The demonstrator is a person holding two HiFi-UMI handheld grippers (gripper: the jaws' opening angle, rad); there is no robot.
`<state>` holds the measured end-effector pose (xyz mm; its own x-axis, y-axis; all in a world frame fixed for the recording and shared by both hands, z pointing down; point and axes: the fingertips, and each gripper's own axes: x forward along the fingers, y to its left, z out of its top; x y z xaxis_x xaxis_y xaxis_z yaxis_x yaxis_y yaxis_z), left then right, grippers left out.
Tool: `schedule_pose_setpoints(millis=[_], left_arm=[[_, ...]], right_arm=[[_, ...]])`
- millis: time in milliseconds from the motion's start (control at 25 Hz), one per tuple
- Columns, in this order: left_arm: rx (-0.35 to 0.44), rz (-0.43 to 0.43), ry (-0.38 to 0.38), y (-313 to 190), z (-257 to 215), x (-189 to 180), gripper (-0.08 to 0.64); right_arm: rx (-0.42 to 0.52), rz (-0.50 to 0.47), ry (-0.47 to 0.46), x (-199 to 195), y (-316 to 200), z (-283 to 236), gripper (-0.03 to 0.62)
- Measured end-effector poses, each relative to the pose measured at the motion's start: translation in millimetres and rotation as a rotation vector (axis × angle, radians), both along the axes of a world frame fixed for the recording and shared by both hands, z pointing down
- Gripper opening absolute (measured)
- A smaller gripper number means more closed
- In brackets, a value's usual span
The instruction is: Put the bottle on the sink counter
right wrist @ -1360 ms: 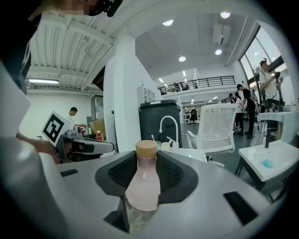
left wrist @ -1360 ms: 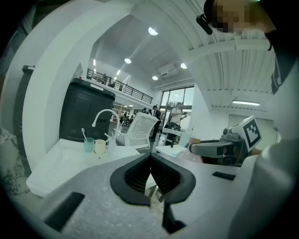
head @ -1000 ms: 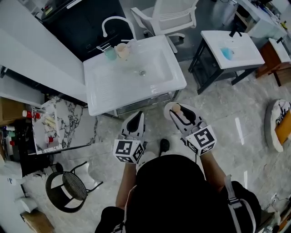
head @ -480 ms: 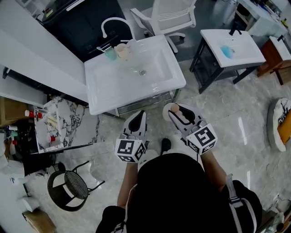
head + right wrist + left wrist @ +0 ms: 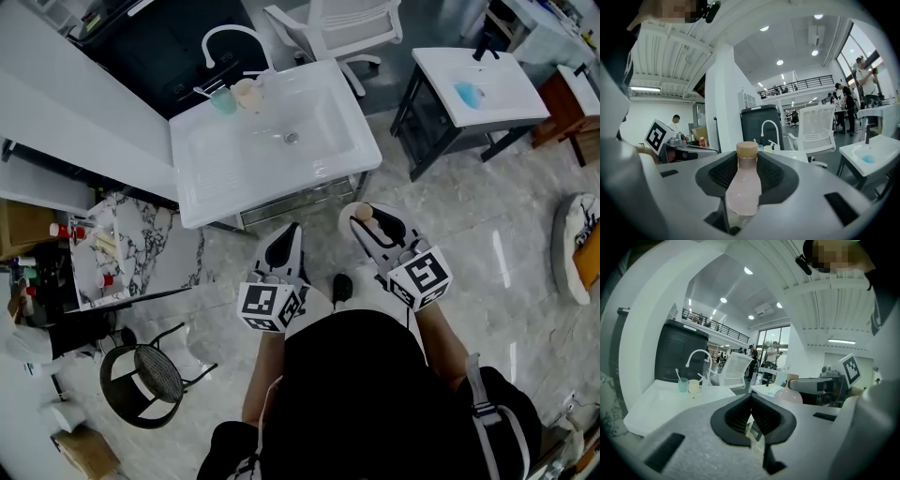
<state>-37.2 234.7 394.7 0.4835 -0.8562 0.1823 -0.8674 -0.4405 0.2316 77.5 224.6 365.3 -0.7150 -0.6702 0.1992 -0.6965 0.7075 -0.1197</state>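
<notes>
Pink, tan-capped bottle [image 5: 743, 192] gripped cap-forward in right tool [image 5: 743, 158].

Ceiling lamps [image 5: 780, 62] give bright, even light; pictures are sharp, gripper views bowed with dark rims.

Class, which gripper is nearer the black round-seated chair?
Left. The left gripper is up-right of the chair; the right gripper, holding the bottle, is farther right.

No words, brand names or numbers are showing clearly enough to be read. Only black-and-white square code patterns are standing out, sitting on the left cube [image 5: 269, 307] of the left gripper [image 5: 284, 234] and the right cube [image 5: 421, 277] of the right gripper [image 5: 367, 217].
</notes>
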Motion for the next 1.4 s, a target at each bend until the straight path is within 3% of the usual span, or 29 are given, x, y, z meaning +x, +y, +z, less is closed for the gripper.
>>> schedule_pose_setpoints(millis=[400,840,1400], left_arm=[[-0.019,0.039,0.006,-35.3,12.0,-8.6,0.018],[-0.019,0.119,0.020,-146.9,5.7,-16.1,0.018],[0.005,0.245,0.054,-258.3,0.1,-36.3,0.018]], right_arm=[[0.001,0.036,0.024,-9.9,-35.7,4.2,0.132],[-0.022,0.072,0.026,-29.7,-133.3,-0.8,0.130],[-0.049,0.186,0.028,-58.3,-227.3,2.9,0.132]])
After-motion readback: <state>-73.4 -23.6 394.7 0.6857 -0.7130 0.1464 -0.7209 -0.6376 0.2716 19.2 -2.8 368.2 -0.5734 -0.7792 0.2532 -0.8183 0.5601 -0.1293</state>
